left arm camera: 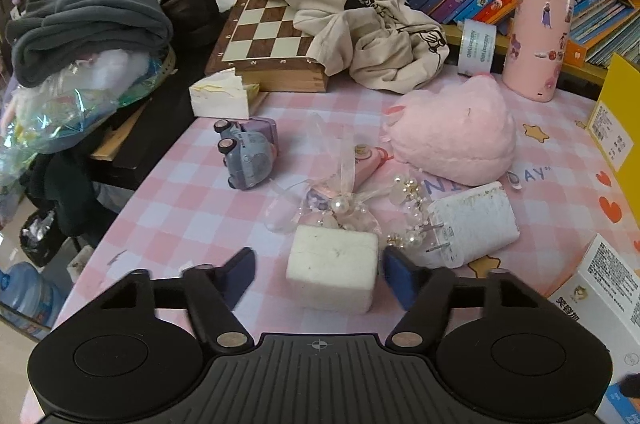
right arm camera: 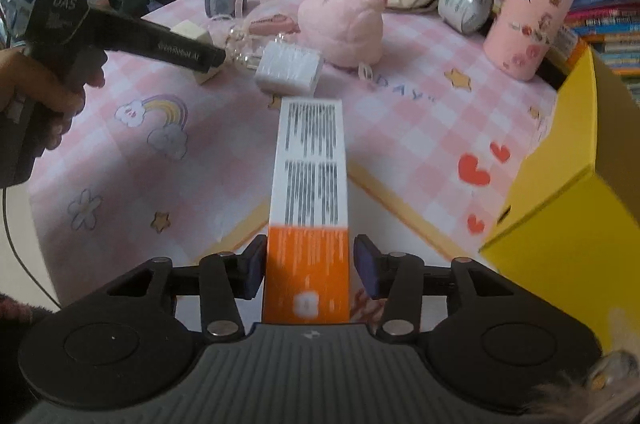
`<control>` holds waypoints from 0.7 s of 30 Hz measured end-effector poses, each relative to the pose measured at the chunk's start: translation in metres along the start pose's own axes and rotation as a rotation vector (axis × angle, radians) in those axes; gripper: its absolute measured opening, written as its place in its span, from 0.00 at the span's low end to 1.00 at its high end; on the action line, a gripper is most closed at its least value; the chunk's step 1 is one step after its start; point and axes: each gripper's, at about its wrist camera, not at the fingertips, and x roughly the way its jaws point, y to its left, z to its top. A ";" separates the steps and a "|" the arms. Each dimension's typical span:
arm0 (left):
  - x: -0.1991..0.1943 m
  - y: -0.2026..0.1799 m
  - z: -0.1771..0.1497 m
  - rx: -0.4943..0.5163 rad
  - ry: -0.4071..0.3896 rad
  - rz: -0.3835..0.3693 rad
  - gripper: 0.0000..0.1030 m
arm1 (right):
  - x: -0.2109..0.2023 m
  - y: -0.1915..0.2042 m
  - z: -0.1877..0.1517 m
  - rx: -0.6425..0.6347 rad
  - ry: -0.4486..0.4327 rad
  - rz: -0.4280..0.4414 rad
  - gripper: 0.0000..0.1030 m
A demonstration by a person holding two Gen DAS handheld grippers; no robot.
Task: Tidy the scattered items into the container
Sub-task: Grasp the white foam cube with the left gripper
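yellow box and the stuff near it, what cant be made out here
- Yellow box, right wrist view: inside hidden by its own walls.
- Orange and white carton, right wrist view: print motion-blurred, unreadable.
- White box, left wrist view: cut off by the right edge.
- White block, left wrist view: fingers blurred, contact unclear.

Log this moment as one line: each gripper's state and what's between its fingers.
left gripper: open, straddling white foam block | right gripper: holding orange-and-white box | yellow container: right of box
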 end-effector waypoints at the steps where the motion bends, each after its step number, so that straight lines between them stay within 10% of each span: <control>1: 0.000 0.002 0.000 -0.006 -0.002 -0.017 0.49 | 0.002 0.001 0.003 -0.005 -0.001 -0.006 0.45; 21: -0.059 0.024 -0.029 -0.007 0.003 -0.198 0.35 | -0.006 0.023 -0.003 0.153 -0.003 -0.108 0.36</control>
